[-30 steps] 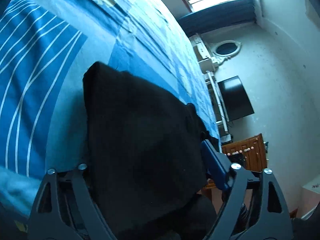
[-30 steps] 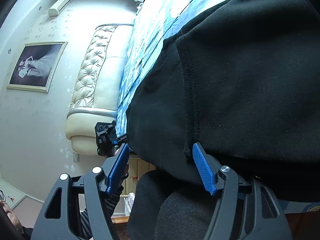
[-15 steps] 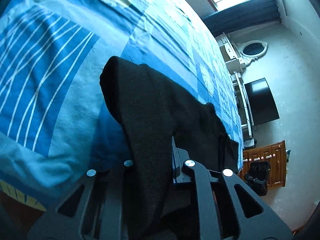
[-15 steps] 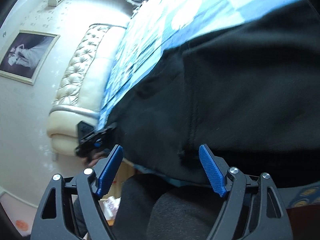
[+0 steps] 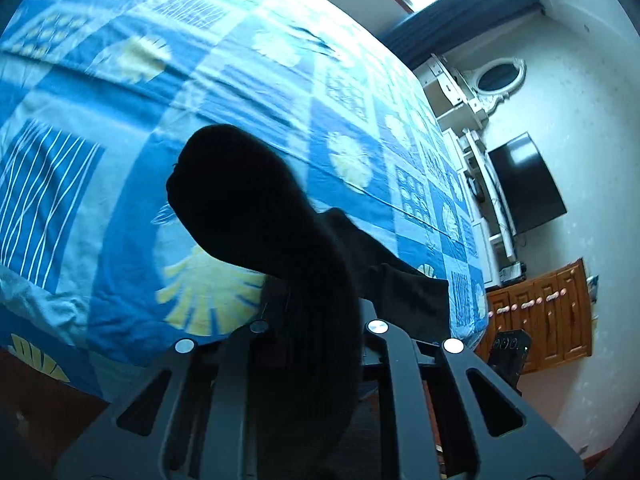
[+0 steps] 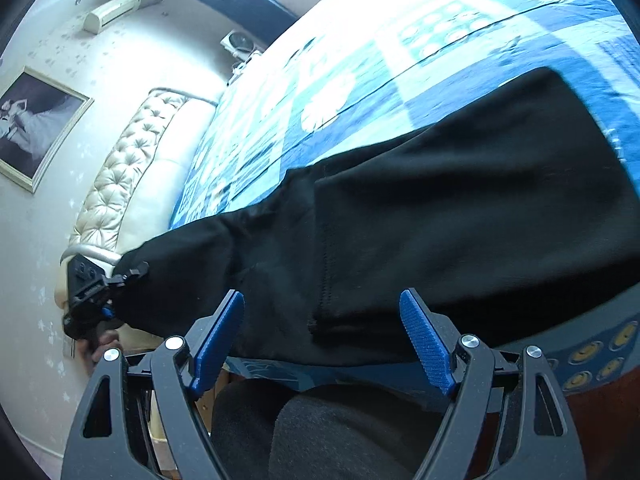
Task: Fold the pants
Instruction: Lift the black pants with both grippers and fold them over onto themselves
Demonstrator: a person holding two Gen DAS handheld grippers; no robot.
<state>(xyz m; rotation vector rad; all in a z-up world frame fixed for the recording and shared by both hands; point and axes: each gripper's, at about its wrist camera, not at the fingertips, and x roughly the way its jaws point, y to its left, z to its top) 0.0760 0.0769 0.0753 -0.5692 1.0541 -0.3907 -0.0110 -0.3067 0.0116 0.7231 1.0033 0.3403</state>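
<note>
The black pants (image 6: 440,220) lie across the near edge of a bed with a blue patterned cover (image 6: 360,80). My left gripper (image 5: 316,312) is shut on one end of the pants (image 5: 248,200), and the cloth hangs over its fingers above the bed. From the right wrist view, that left gripper (image 6: 92,292) holds the raised end at the far left. My right gripper (image 6: 322,340) stands open just short of the pants' near hem. Its blue pads (image 6: 426,344) do not touch the cloth.
A cream tufted headboard (image 6: 120,184) and a framed picture (image 6: 32,128) are on the left. A dark TV (image 5: 524,184) and a wooden cabinet (image 5: 544,320) stand past the bed's foot. A person's dark-clad knees (image 6: 340,432) are below the right gripper.
The left gripper shut on the pants' end and rose, lifting the cloth off the bed. The right gripper opened a little wider and drew back and up from the pants.
</note>
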